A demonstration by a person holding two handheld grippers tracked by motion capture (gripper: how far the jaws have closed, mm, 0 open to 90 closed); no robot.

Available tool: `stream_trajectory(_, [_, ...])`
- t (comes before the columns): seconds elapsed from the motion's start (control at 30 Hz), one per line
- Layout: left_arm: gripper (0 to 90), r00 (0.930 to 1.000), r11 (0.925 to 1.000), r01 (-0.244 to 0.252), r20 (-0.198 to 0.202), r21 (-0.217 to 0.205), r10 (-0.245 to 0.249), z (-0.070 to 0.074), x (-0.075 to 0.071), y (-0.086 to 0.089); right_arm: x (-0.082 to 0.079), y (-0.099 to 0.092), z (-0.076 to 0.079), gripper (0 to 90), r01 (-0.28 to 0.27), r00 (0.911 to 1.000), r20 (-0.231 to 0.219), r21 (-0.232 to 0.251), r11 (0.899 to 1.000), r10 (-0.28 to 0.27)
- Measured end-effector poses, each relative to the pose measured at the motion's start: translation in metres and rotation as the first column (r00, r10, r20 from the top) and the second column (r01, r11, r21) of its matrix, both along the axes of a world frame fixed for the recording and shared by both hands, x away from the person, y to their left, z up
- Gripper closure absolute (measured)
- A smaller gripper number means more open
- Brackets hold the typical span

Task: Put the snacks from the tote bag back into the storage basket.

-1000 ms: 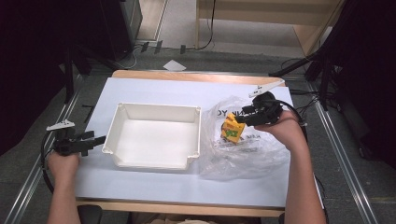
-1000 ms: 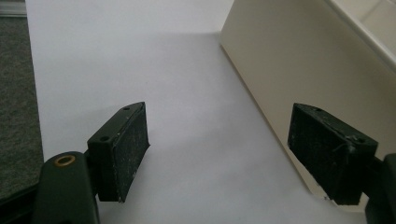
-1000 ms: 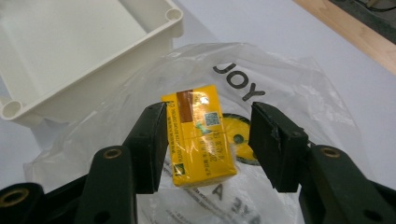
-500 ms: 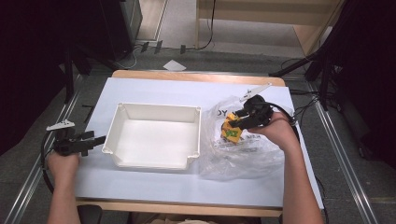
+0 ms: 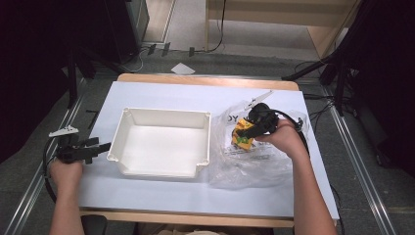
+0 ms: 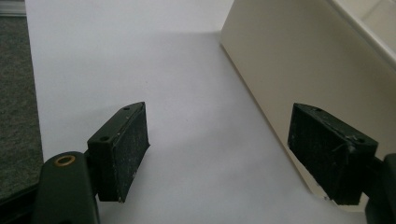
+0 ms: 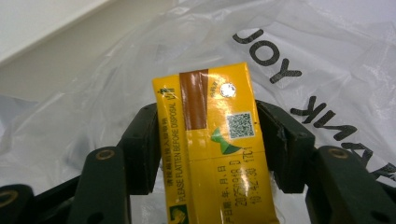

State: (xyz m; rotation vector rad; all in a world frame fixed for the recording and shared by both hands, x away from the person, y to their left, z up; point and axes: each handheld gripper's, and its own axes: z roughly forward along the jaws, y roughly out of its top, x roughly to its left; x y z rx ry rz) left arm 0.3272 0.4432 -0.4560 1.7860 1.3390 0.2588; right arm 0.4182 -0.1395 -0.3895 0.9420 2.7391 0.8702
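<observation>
Compared with the earlier high view, the right gripper (image 5: 250,128) has come leftward and lower over the clear plastic bag (image 5: 254,164), bringing the yellow drink carton (image 5: 243,135) down with it; the left gripper (image 5: 93,149) sits where it was at the left edge of the frame.

In the right gripper view the carton (image 7: 212,149) stands in the centre between the two black jaws, whose pads press its sides, so it is pinched. The bag (image 7: 327,56), printed with black letters, lies beneath it.

The white tray (image 5: 128,128) in the middle of the high view has nothing in it.

In the left gripper view the jaws of the left gripper (image 6: 217,149) are spread wide over the white table cover (image 6: 140,60), holding nothing, just beside the tray's outer wall (image 6: 289,60).
</observation>
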Motion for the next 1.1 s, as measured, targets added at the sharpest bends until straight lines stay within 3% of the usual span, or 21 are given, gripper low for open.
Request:
stream_trajectory(0.1, [21.6,1.0000,1.0000,0.001,-0.001,0.001,-0.001,0.000,0.000,0.000,0.003,0.001,-0.006,45.5,-0.001,0.9997,-0.023,-0.008,1.000,0.001])
stream_trajectory(0.5, [21.5,1.0000,1.0000,0.002,-0.003,0.002,-0.002,0.000,0.001,-0.001,0.008,0.006,-0.018,45.8,-0.016,0.9989,-0.043,-0.011,1.000,0.015])
stream_trajectory(0.7, [21.6,1.0000,1.0000,0.002,-0.003,0.001,-0.002,0.000,0.001,0.000,0.008,0.006,-0.022,48.2,-0.024,0.9995,-0.019,0.008,1.000,0.024])
stream_trajectory(1.1, [21.5,1.0000,1.0000,0.002,-0.002,0.000,-0.002,0.000,0.001,0.000,0.010,0.006,-0.019,50.6,-0.025,0.9993,-0.028,-0.006,1.000,0.025])
